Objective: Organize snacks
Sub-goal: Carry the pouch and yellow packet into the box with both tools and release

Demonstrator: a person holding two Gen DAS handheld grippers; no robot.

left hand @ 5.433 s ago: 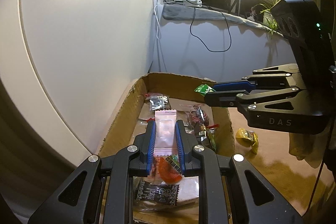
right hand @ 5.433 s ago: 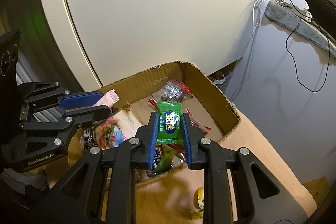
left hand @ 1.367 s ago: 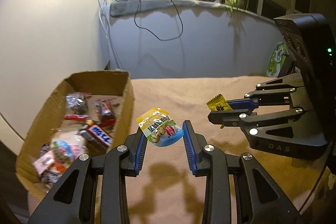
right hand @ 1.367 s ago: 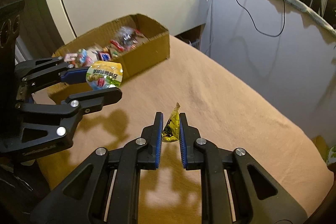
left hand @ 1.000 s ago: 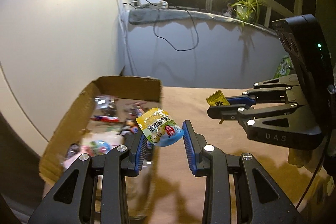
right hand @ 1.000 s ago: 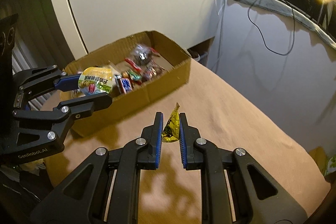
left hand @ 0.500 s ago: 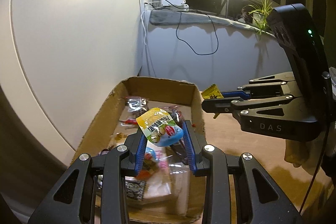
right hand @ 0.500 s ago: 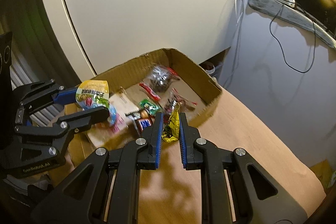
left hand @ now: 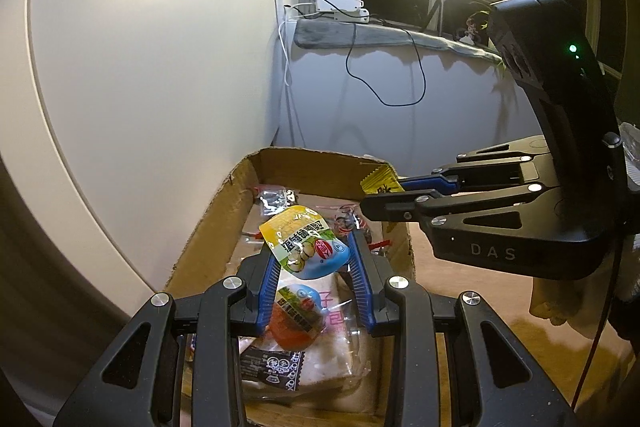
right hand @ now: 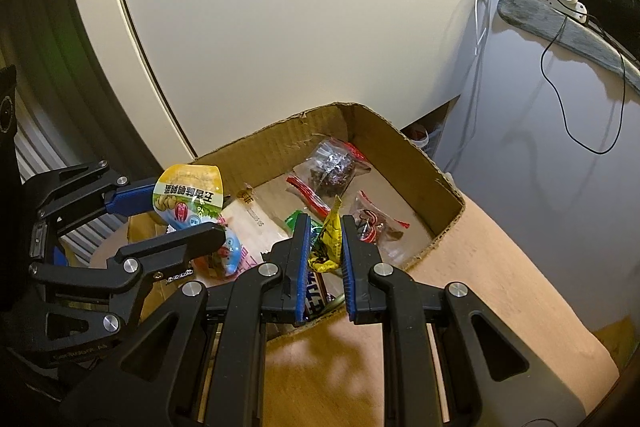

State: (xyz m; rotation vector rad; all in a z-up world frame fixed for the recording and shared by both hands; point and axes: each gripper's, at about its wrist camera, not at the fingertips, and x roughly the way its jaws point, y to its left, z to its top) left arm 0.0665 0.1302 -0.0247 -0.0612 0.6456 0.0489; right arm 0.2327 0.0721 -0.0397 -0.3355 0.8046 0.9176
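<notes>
Both tongs had travelled from the bare worktop to above the cardboard box (right hand: 404,143). The left tongs (left hand: 314,269) were clenched on the yellow-and-blue snack pouch (left hand: 306,247), over the near half of the box. The right tongs (right hand: 325,251) gripped the small yellow candy wrapper (right hand: 327,241) above the box's near edge. Both snacks now seemed ready for release inside.

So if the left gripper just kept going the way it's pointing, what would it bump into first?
Probably the snacks piled in the cardboard box: the left gripper, holding a yellow-blue pouch, points down into it. Depth is uncertain.
</notes>
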